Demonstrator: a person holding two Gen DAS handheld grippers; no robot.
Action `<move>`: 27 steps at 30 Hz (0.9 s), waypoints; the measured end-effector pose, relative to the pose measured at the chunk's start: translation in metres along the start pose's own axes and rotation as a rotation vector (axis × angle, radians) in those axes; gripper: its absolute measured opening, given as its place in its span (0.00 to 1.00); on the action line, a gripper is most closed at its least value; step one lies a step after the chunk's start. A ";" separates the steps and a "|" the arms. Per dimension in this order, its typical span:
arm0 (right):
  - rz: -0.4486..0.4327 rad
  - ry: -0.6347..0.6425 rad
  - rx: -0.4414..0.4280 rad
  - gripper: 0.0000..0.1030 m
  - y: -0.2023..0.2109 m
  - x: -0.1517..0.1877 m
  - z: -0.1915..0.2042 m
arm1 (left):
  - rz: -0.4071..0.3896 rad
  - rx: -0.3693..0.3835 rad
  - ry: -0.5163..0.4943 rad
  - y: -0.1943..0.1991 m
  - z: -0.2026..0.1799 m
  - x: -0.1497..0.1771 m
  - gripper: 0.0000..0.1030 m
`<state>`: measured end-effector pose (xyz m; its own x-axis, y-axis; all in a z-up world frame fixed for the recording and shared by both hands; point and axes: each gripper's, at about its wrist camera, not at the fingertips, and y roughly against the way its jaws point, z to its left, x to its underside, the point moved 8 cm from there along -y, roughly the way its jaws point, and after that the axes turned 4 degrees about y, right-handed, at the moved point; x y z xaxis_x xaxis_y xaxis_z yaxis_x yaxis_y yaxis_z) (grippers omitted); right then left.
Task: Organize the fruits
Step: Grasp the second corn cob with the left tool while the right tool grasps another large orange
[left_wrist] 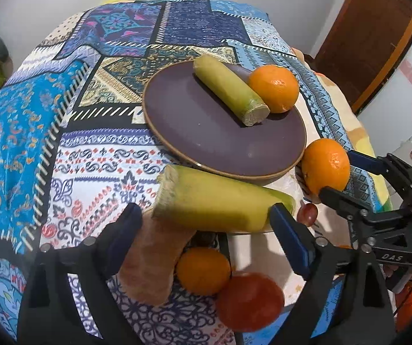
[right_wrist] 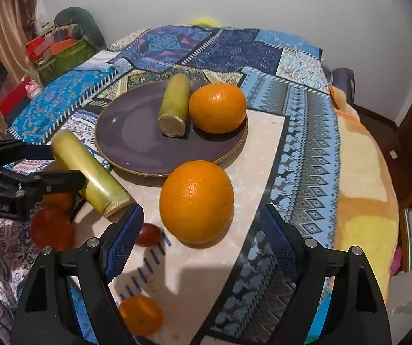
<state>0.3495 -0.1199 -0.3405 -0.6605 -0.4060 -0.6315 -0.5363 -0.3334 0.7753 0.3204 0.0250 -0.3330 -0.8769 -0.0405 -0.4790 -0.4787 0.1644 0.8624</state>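
left gripper point(left_wrist: 203, 224) clamps cane piece point(left_wrist: 220, 198) nr plate point(left_wrist: 177, 132).

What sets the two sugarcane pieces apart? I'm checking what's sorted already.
The cane piece on the plate rests on the purple plate beside an orange; the held cane piece is off the plate, between the left gripper fingers. Both are yellow-green cylinders with cut ends.

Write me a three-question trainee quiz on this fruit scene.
1. True or false: the plate holds two oranges.
2. The left claw grips: A) cane piece B) plate C) nothing.
3. Fill in: the right claw stands ___ around the table orange.
Key: 1. False: one plated orange, one plated cane. 2. A. 3. open.
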 end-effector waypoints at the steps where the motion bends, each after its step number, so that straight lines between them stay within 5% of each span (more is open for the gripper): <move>1: 0.003 -0.002 0.000 0.78 -0.002 0.000 0.000 | -0.003 -0.003 -0.008 -0.001 -0.001 -0.001 0.90; 6: 0.003 -0.009 -0.024 0.78 -0.011 0.000 0.003 | -0.002 0.014 -0.040 -0.010 -0.011 -0.006 0.90; 9: 0.012 -0.008 -0.037 0.64 -0.015 0.001 0.006 | -0.010 0.019 -0.037 -0.011 -0.012 -0.010 0.89; 12: 0.008 0.001 -0.011 0.54 -0.013 0.001 0.004 | -0.032 0.027 -0.010 -0.005 -0.010 -0.013 0.77; 19: -0.002 -0.018 -0.046 0.53 -0.007 0.004 0.005 | -0.097 0.051 -0.036 0.030 -0.022 -0.017 0.48; 27: -0.038 -0.056 -0.049 0.53 0.021 0.011 -0.005 | -0.121 0.121 -0.146 0.058 -0.074 -0.012 0.40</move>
<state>0.3340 -0.1359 -0.3317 -0.6690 -0.3447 -0.6586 -0.5361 -0.3900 0.7487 0.3002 -0.0378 -0.2654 -0.7935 0.0745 -0.6040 -0.5637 0.2841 0.7756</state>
